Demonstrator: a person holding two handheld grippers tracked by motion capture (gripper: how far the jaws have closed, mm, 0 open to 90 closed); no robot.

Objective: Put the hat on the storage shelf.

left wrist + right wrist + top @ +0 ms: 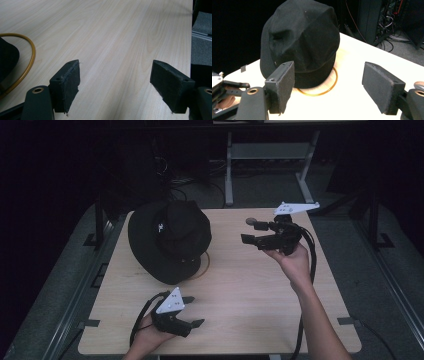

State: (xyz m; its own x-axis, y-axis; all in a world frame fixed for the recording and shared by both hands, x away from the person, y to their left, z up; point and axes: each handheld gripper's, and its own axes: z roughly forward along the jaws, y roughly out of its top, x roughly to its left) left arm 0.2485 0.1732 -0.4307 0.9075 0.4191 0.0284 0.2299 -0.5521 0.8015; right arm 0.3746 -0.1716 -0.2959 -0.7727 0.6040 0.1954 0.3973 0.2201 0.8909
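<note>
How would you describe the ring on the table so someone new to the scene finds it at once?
Start at the light wooden table and find the black hat on its far left part. The ring lies flat on the wood, mostly hidden under the hat's brim. It is thin and golden-brown, the only coloured curve against the black fabric.

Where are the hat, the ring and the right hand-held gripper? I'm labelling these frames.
hat (170, 237): high view, on its crown.
ring (333, 82): right gripper view, on the arc showing beside the hat.
right hand-held gripper (251, 231): high view, midway between its fingertips.
</note>
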